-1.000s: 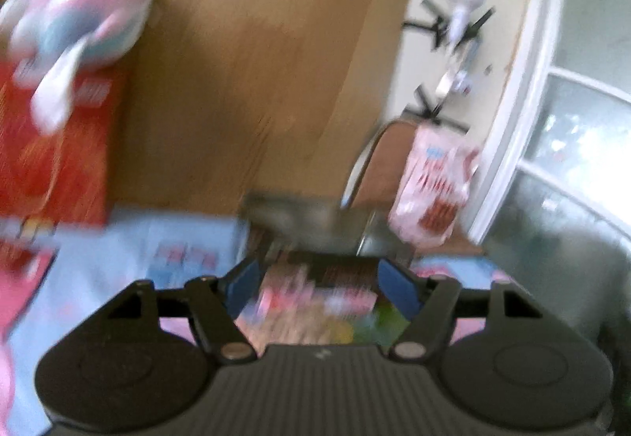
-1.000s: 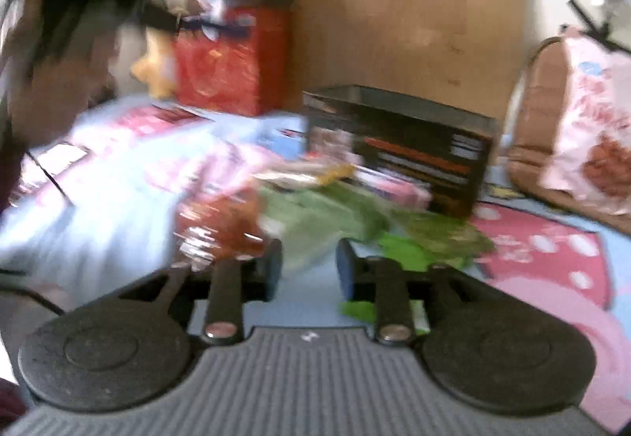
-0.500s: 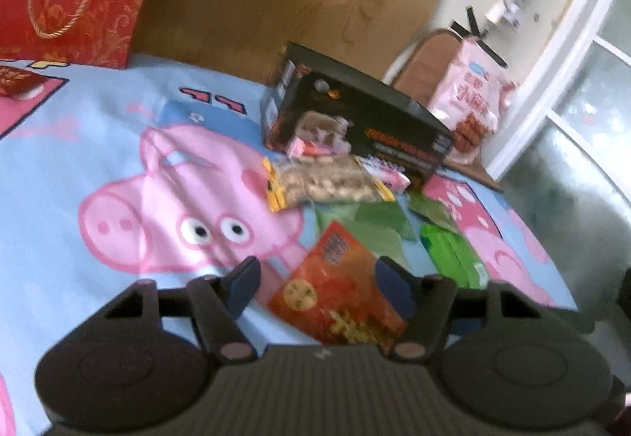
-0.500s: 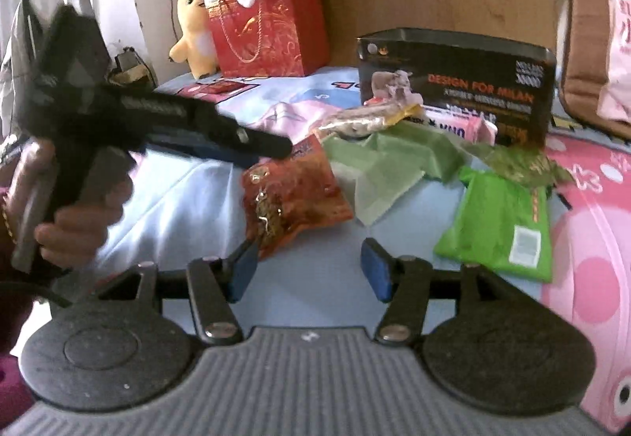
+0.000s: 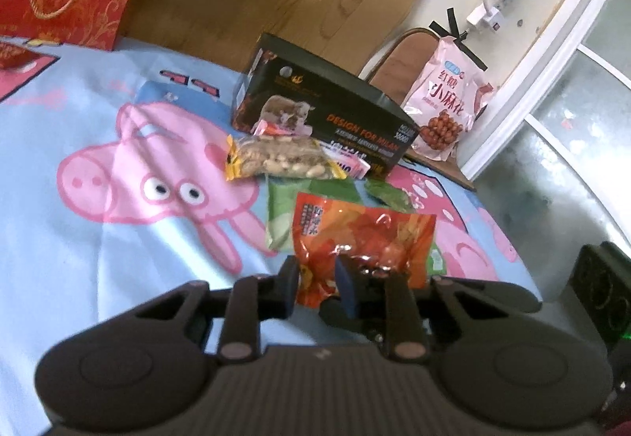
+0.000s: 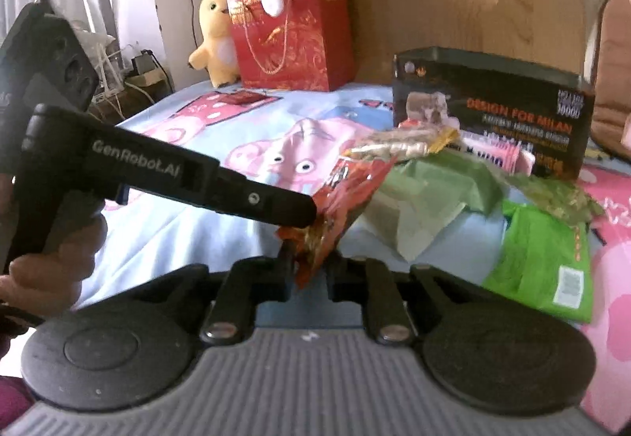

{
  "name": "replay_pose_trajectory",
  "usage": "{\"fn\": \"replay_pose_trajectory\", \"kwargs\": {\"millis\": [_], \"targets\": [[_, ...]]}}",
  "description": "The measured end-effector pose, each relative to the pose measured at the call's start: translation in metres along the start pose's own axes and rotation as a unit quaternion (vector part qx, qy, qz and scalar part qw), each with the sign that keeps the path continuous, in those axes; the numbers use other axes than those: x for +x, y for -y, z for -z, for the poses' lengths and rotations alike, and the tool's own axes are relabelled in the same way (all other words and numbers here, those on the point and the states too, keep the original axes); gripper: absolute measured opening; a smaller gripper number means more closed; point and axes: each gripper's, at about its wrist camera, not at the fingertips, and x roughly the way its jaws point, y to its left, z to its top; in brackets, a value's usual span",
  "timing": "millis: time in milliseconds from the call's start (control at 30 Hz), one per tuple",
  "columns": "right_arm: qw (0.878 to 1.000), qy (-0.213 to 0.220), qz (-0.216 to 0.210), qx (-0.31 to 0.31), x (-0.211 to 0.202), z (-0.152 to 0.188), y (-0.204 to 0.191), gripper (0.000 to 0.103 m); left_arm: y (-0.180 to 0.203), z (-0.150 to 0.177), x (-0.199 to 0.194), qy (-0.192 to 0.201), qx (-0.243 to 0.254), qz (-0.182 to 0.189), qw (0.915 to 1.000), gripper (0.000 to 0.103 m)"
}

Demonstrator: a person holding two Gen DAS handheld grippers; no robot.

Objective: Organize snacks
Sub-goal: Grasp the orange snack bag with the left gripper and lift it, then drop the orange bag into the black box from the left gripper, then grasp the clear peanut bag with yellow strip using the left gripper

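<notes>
A red-orange snack packet (image 5: 366, 234) is lifted off the bed, its near edge pinched by both grippers. My left gripper (image 5: 315, 278) is shut on it. My right gripper (image 6: 309, 274) is shut on the packet (image 6: 347, 191) from the other side; the left gripper's fingers (image 6: 276, 205) show there too. A bag of peanuts (image 5: 280, 158), green packets (image 6: 540, 262) and a pink packet (image 6: 504, 156) lie in front of an open black box (image 5: 327, 112).
The bed has a blue cartoon-pig sheet (image 5: 98, 175). A red gift bag (image 6: 295, 37) with plush toys stands at the back by the wooden headboard. A pink snack bag (image 5: 445, 108) rests on a chair to the right.
Both grippers have closed in on the red-orange packet and shut on it. The packet has risen off the sheet and now stands tilted.
</notes>
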Motion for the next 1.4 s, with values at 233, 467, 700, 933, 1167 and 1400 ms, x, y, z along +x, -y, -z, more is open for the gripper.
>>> {"fn": "replay_pose_trajectory", "kwargs": {"millis": [233, 467, 700, 933, 1167, 1400], "targets": [[0.998, 0.039, -0.021, 0.045, -0.015, -0.014, 0.028, 0.016, 0.024, -0.026, 0.004, 0.012, 0.045, -0.001, 0.9989, 0.025], [0.995, 0.086, 0.0, 0.046, -0.009, -0.062, 0.065, 0.016, 0.054, -0.091, 0.032, 0.047, 0.096, -0.017, 0.9941, 0.025], [0.991, 0.092, 0.073, 0.06, 0.014, -0.112, 0.125, 0.031, 0.07, -0.148, 0.089, 0.062, 0.104, -0.039, 0.9919, 0.032], [0.981, 0.117, 0.103, 0.113, -0.029, -0.08, 0.149, 0.036, 0.047, -0.126, 0.075, 0.058, 0.083, -0.023, 0.9946, 0.032], [0.988, 0.07, 0.025, 0.134, -0.012, -0.062, 0.123, 0.037, -0.008, -0.1, 0.049, 0.044, 0.003, -0.063, 0.997, 0.04], [0.991, -0.001, 0.005, 0.132, 0.048, -0.068, 0.099, 0.037, -0.043, -0.084, 0.057, 0.004, -0.079, -0.038, 0.9961, 0.051]]}}
